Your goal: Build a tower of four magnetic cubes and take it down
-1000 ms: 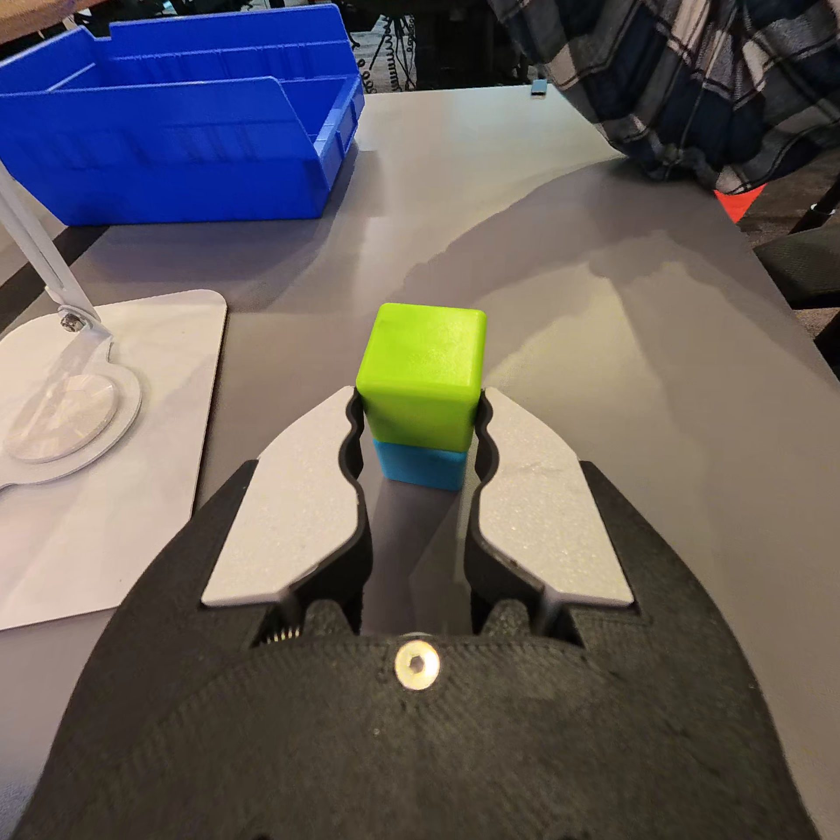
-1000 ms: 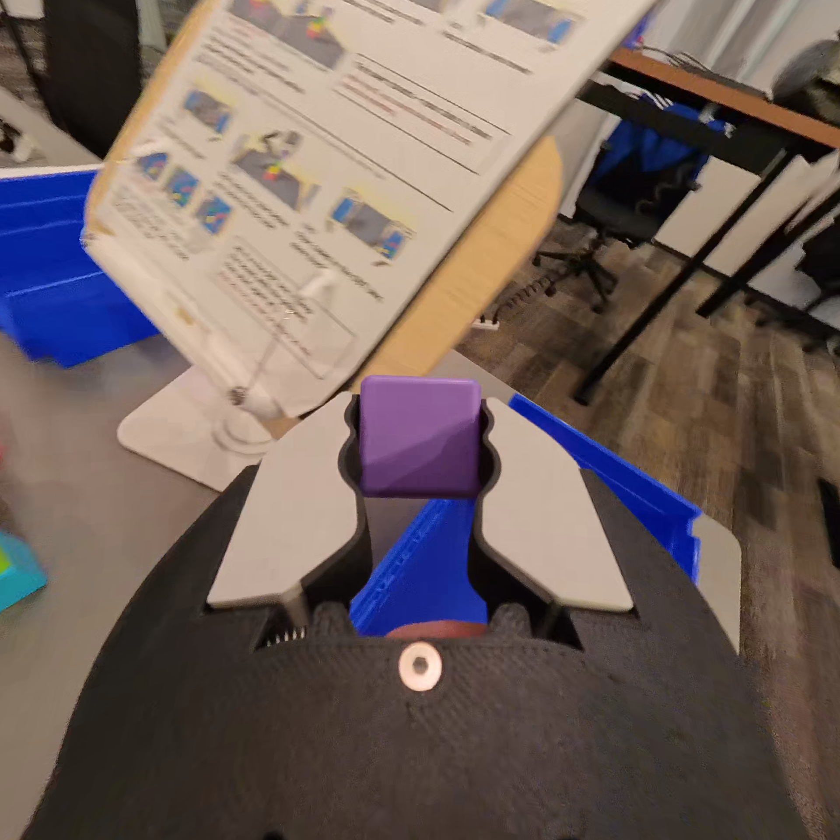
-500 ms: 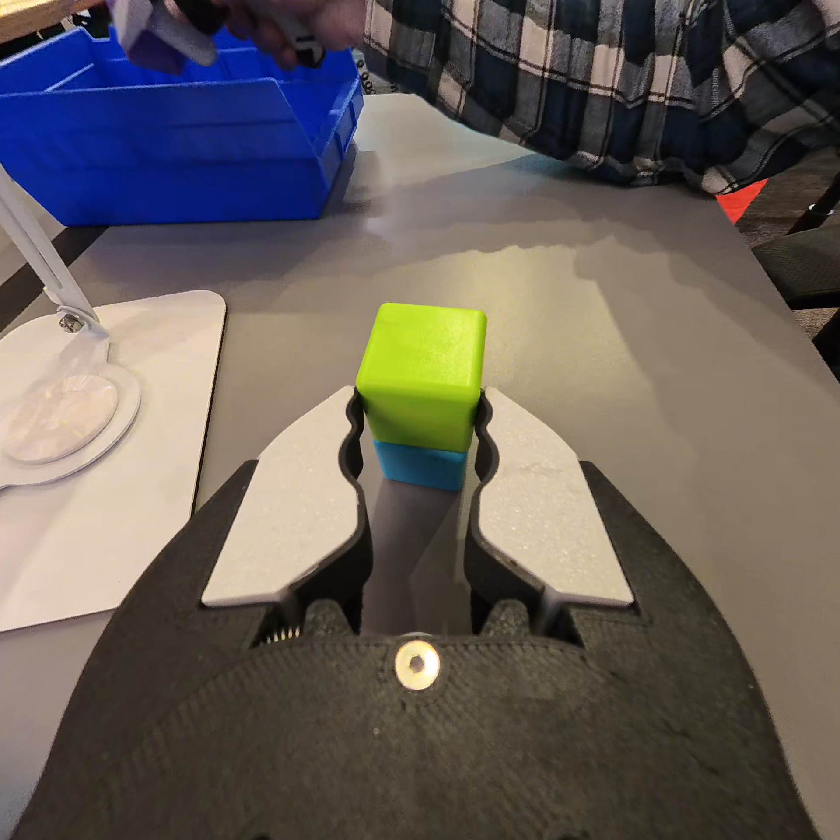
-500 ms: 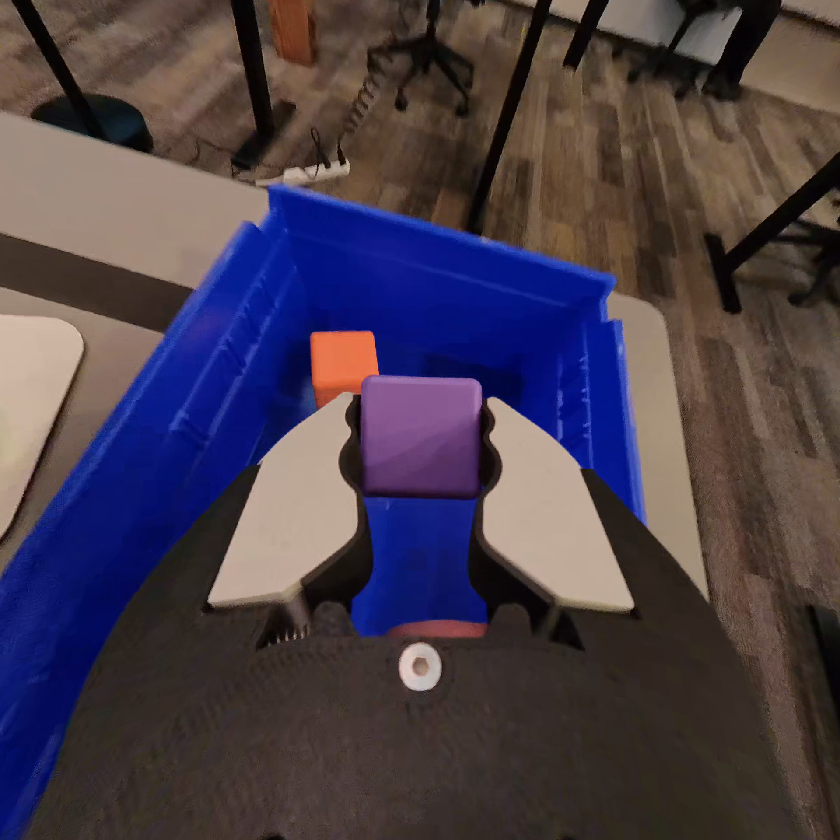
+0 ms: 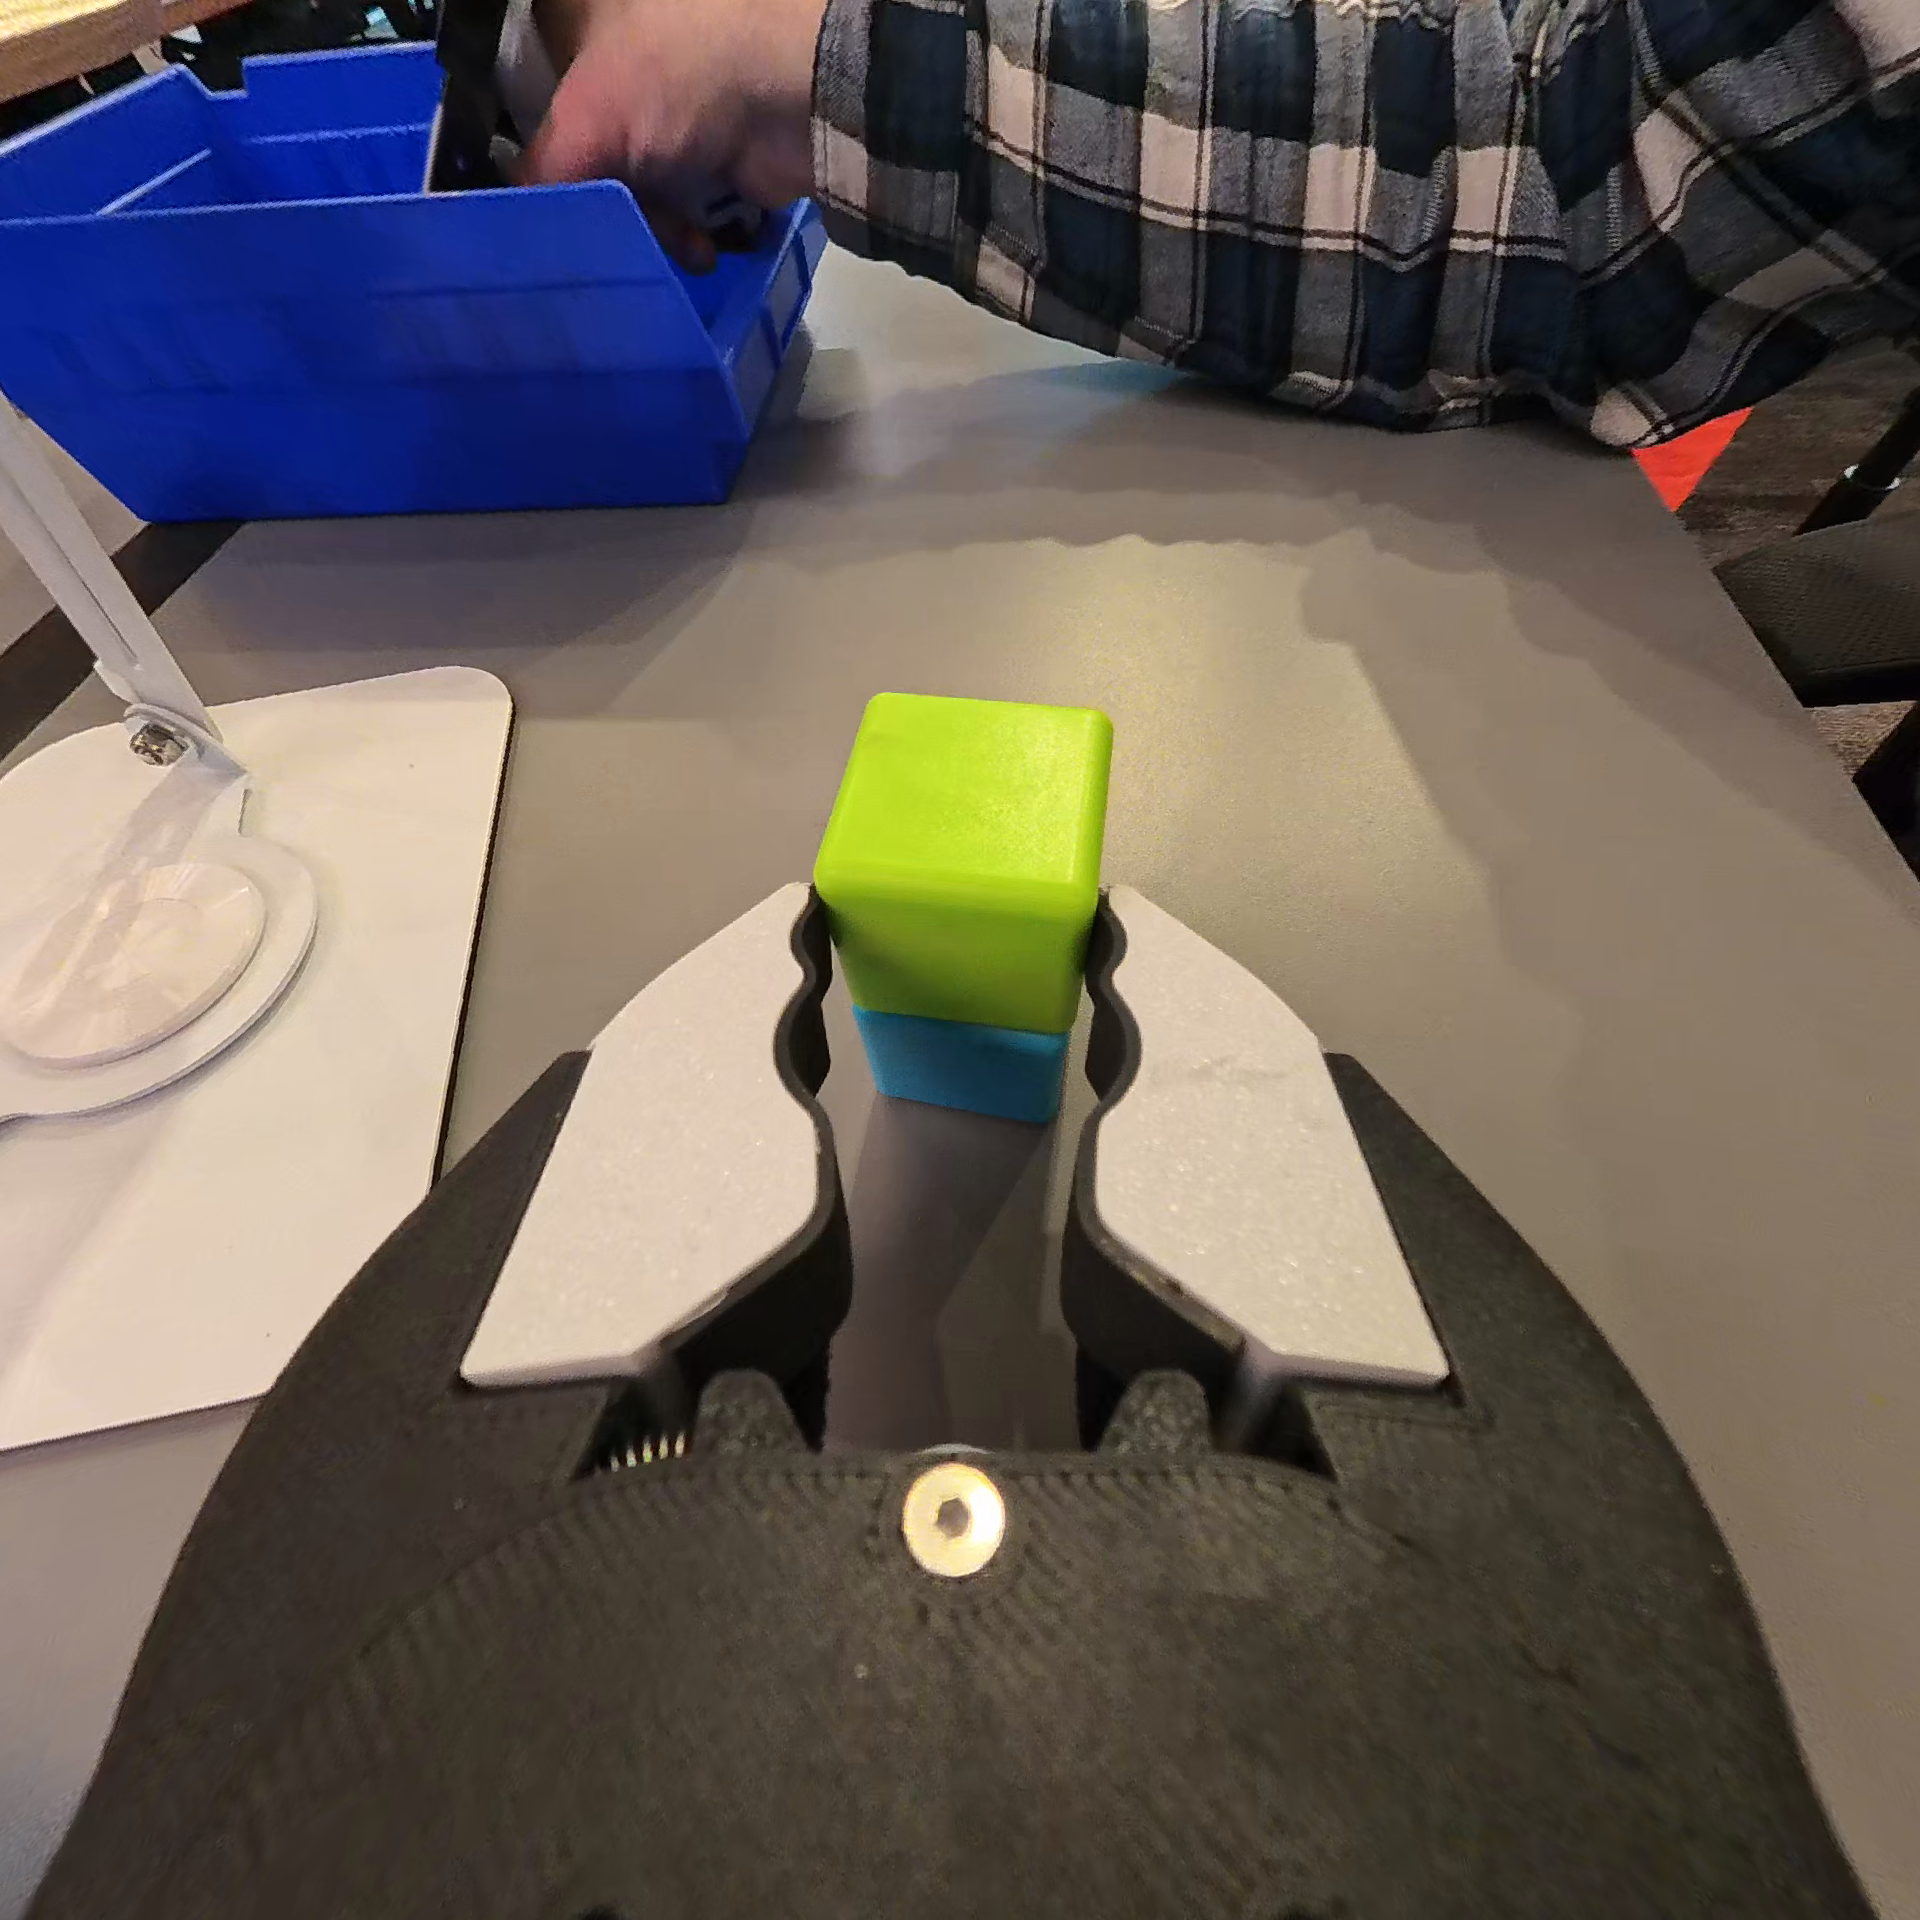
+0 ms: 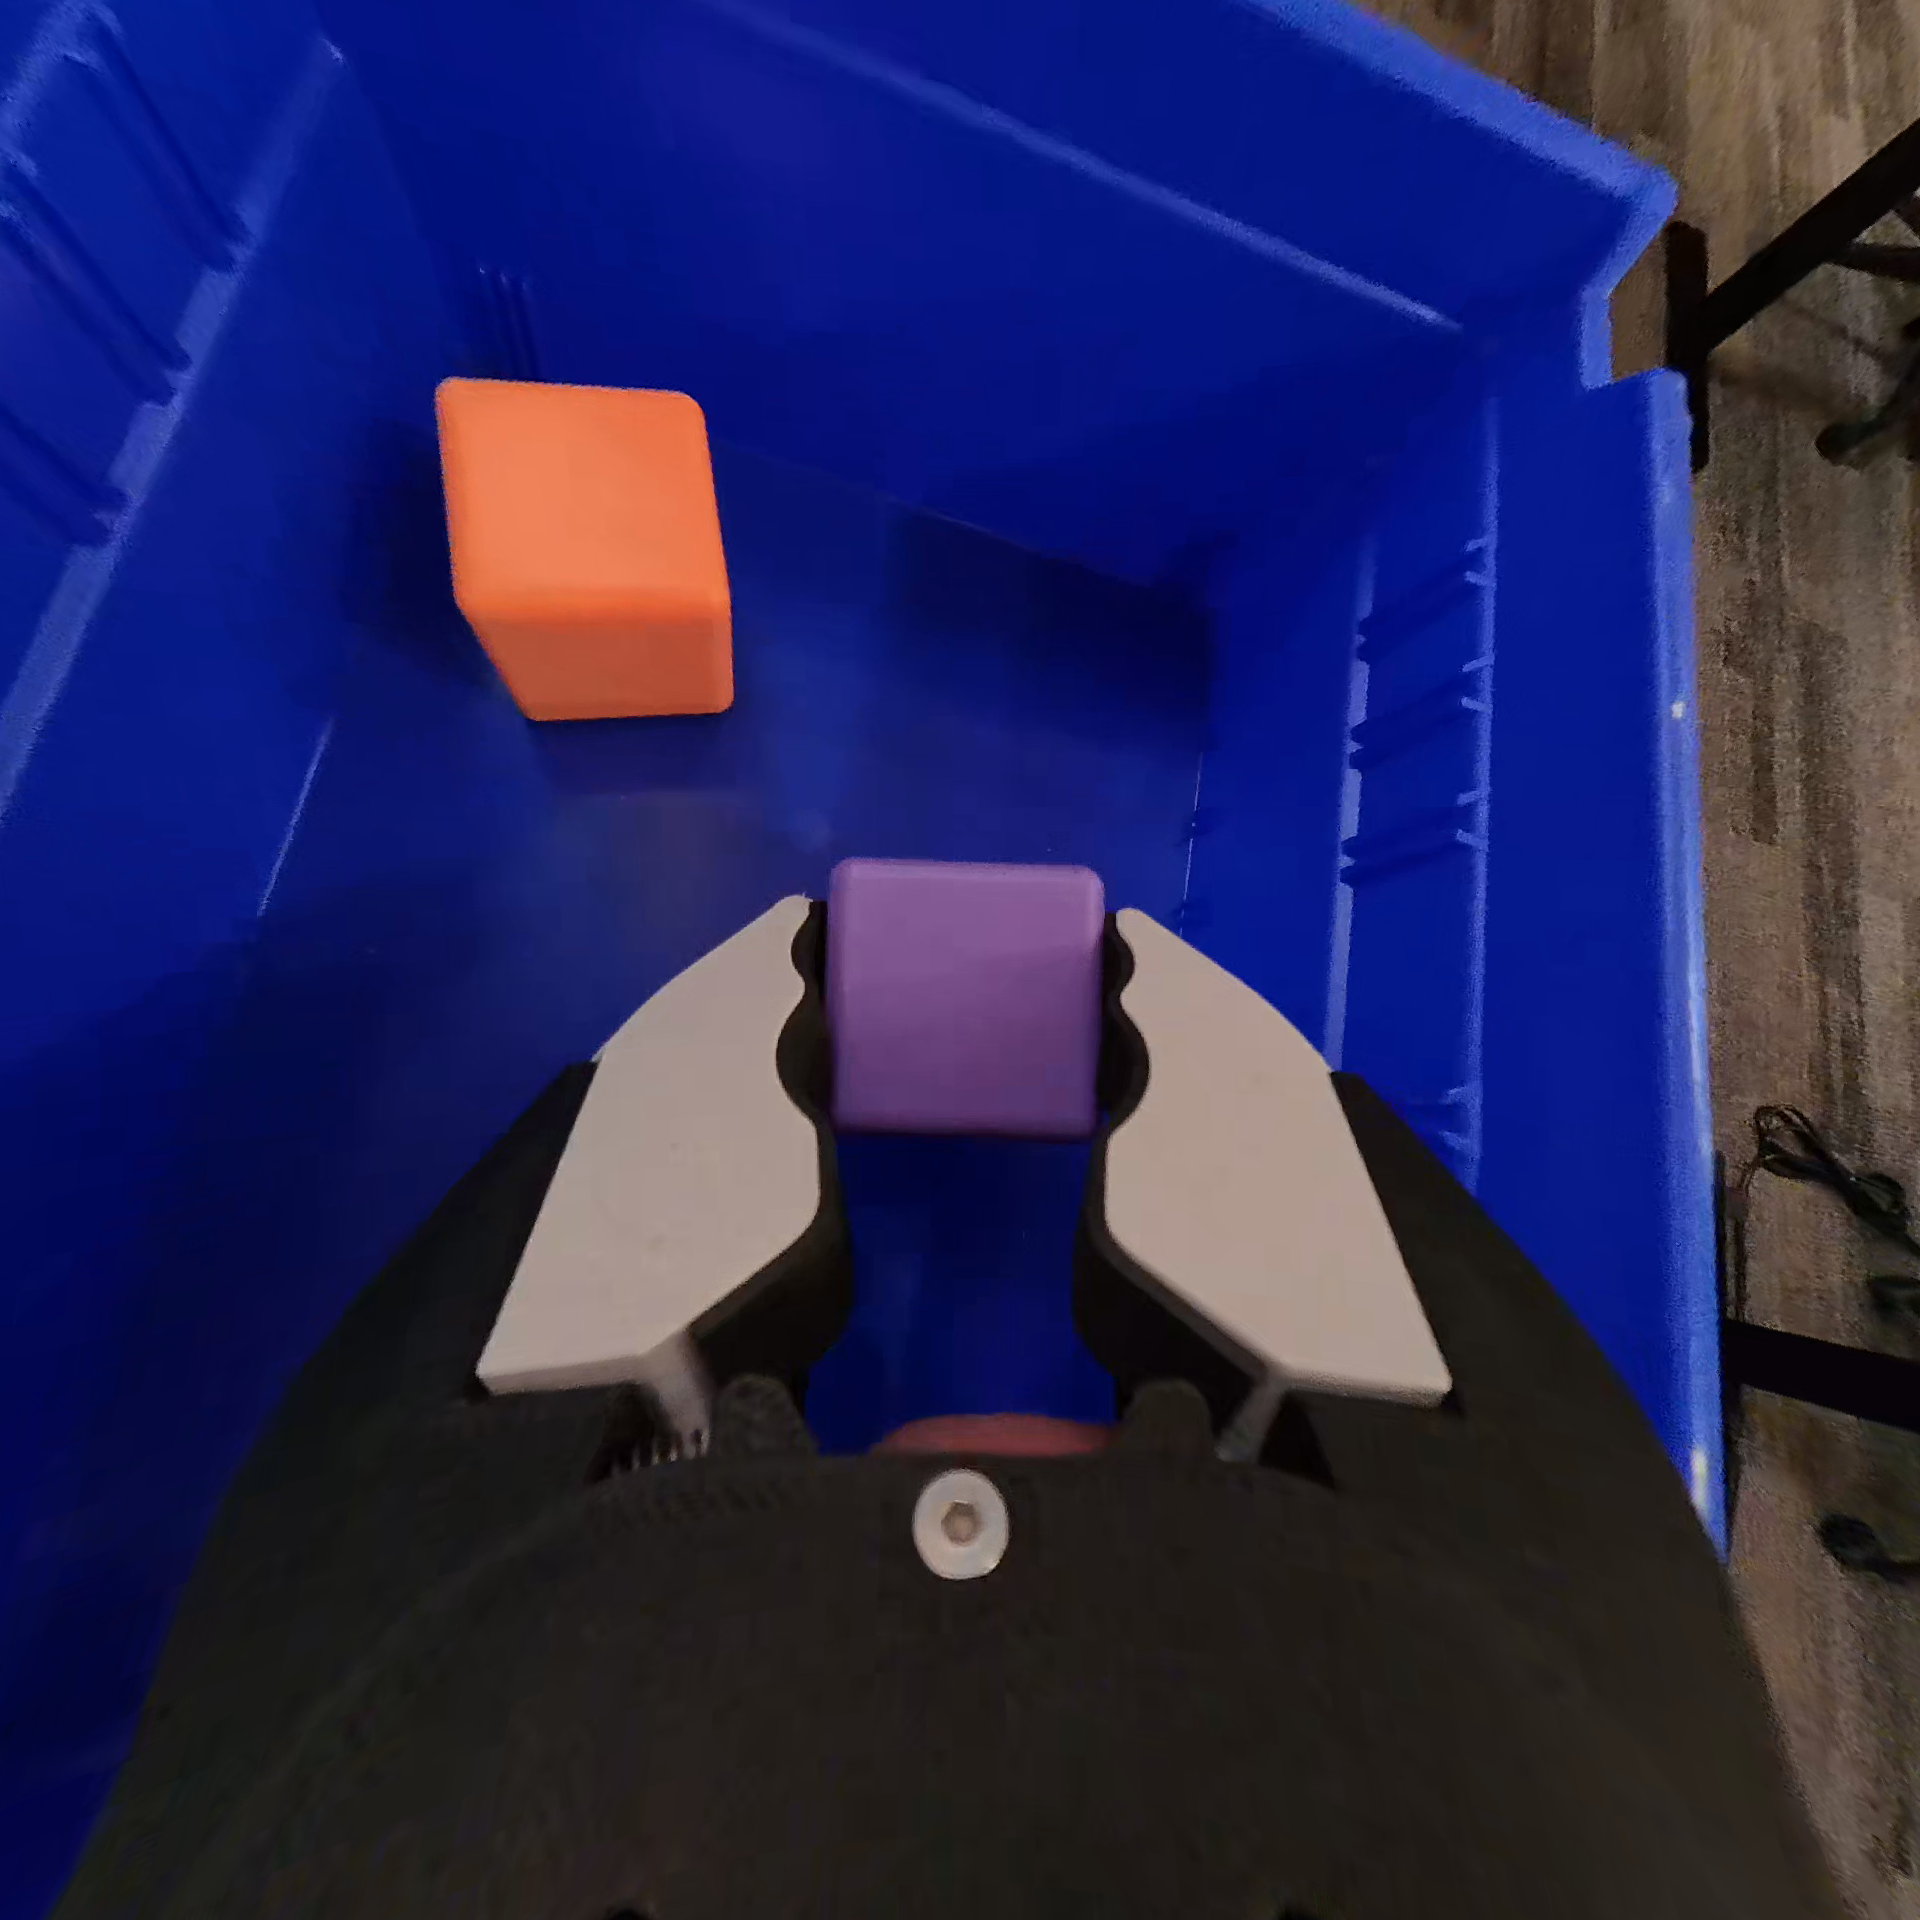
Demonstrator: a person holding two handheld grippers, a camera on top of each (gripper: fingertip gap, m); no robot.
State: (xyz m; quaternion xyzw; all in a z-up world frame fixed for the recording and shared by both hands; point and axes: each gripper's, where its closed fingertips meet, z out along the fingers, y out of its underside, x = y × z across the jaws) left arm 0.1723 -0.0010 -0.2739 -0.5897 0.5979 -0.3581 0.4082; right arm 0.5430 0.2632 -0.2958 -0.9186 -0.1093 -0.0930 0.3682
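Observation:
In the left wrist view a lime green cube sits on a light blue cube on the grey table. My left gripper is shut on the green cube, fingertips at its lower sides. In the right wrist view my right gripper is shut on a purple cube and holds it inside the blue bin, above its floor. An orange cube lies on the bin floor to the upper left of the purple one.
The blue bin stands at the far left of the table, with a person's hand and plaid sleeve reaching over it. A white stand base lies at the left. The table edge runs along the right. About 45 cm separates my left fingertips from my right.
My right gripper has swung from facing the paper stand to over the bin and gone down into it with the purple cube. The left gripper and its two-cube stack have not moved.

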